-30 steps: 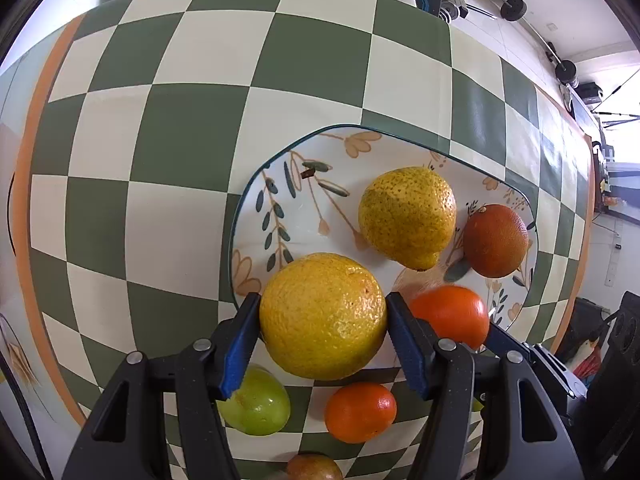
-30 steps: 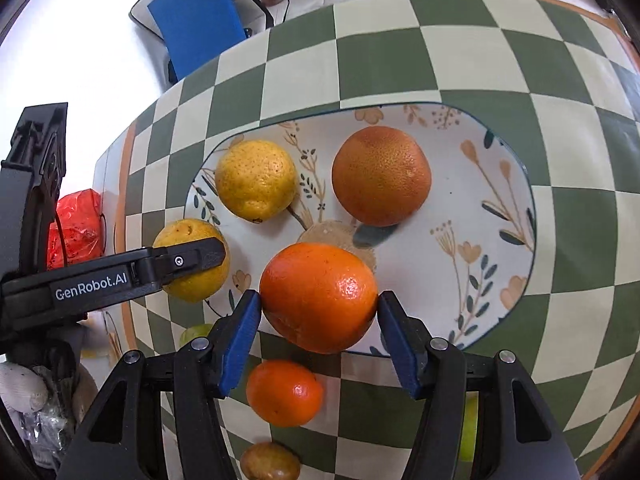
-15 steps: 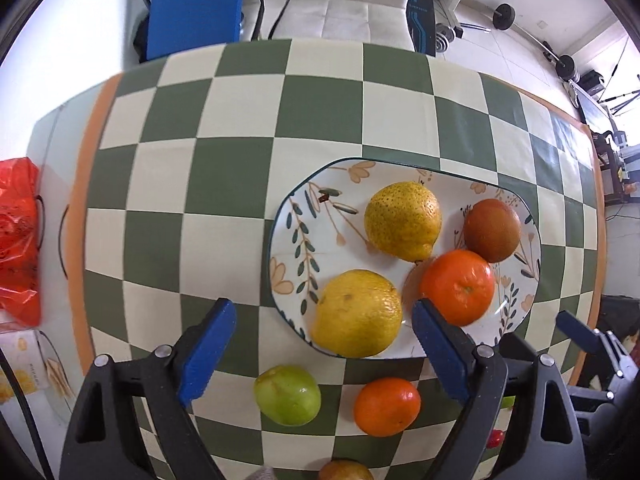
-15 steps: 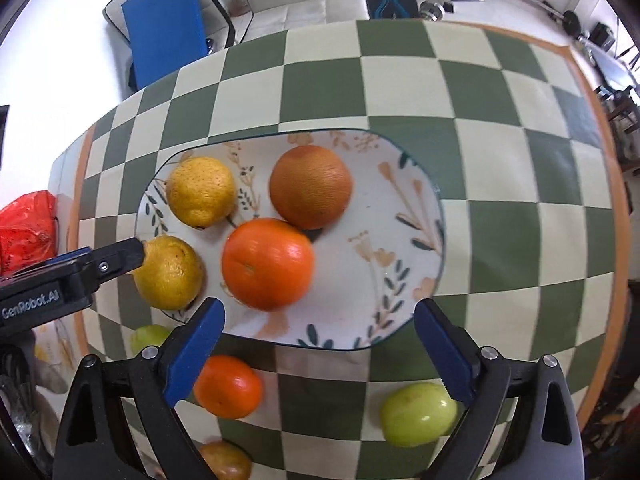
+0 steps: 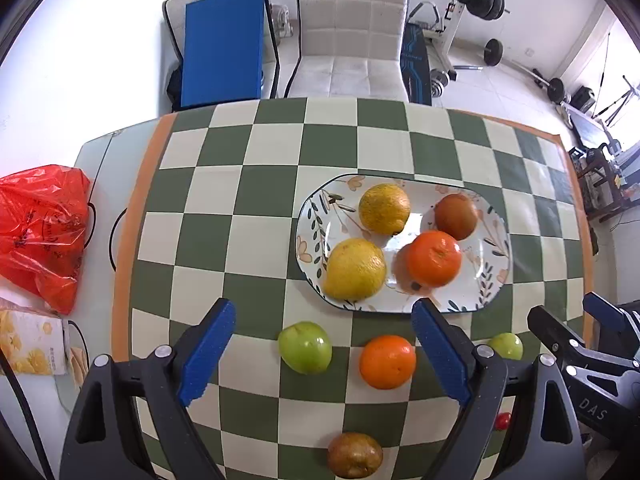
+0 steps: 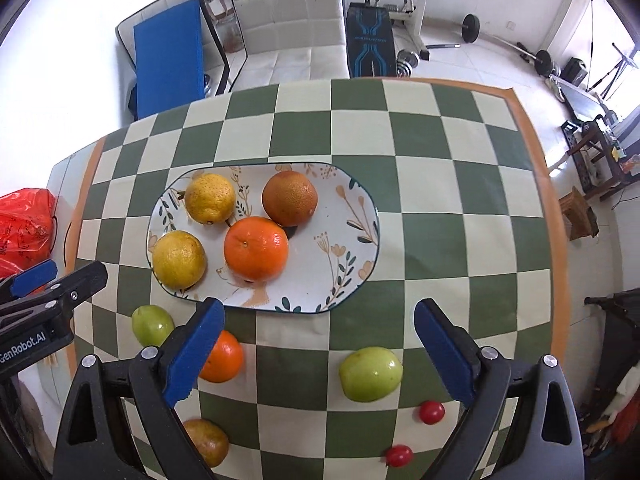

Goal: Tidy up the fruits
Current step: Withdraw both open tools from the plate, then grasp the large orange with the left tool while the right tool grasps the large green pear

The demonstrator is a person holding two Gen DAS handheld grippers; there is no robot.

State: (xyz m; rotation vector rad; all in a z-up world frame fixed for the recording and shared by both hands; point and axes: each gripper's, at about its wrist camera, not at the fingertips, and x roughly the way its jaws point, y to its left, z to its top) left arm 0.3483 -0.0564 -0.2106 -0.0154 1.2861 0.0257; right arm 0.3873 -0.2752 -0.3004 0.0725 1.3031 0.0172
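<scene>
I hold both grippers spread wide and empty above the checked tablecloth. A round green apple [image 6: 370, 373] lies just ahead of my right gripper [image 6: 318, 354], between its blue pads, nearer than to my left gripper [image 5: 322, 354]; the oval floral plate [image 6: 352, 240] sits beyond

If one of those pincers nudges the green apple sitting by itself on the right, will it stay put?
Probably not: the green apple looks round and sits loose on the flat checkered cloth, so it would likely roll. Its glossy skin may slip against the pads.
</scene>
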